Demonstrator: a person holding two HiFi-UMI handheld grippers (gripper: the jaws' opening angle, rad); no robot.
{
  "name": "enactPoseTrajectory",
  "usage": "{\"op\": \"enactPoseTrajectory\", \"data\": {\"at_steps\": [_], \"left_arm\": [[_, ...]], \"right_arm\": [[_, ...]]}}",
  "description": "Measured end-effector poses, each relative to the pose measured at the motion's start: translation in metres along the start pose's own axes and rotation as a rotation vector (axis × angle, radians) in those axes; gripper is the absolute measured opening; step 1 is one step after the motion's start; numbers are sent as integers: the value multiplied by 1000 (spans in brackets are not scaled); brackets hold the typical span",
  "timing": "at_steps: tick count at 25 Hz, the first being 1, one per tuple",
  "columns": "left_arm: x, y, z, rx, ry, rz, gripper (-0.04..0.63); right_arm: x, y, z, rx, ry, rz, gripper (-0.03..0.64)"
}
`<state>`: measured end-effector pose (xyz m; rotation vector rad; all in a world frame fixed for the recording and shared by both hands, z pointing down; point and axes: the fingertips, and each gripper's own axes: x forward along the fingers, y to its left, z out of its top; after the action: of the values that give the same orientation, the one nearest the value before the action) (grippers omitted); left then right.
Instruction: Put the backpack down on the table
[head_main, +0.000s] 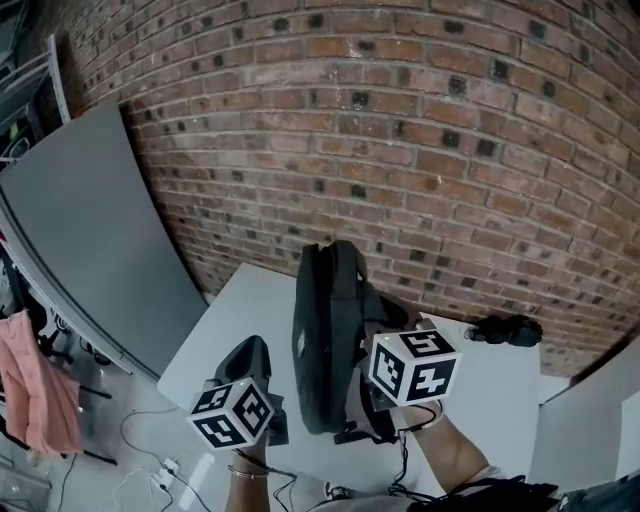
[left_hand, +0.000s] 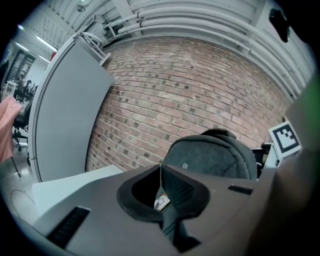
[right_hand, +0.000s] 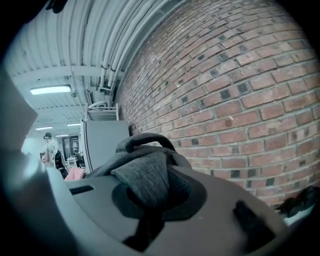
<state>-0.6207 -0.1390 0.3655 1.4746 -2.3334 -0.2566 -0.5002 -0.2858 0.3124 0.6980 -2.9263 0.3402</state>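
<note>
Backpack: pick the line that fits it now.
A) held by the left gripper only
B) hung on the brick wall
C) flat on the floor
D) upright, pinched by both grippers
D: the backpack stands upright over the table, and the left gripper and right gripper are each shut on its fabric.

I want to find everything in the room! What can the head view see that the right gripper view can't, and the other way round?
Only the head view: the two marker cubes, the person's forearm and cables on the floor.
Only the right gripper view: ceiling pipes, a lit lamp and a far-off person.
Both: the dark grey backpack, the brick wall and the grey panel.
</note>
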Motion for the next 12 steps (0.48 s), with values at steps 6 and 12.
{"op": "enactPoseTrajectory", "data": {"at_steps": [6,12], "left_arm": [[4,-48,-37,-10,55,-50,20],[1,-79,-57,-7,84,-64,20]], "right_arm": [[-41,-36,-24,-3,44,-45,41],[-69,-65,-42,16,76,-77,40]]}}
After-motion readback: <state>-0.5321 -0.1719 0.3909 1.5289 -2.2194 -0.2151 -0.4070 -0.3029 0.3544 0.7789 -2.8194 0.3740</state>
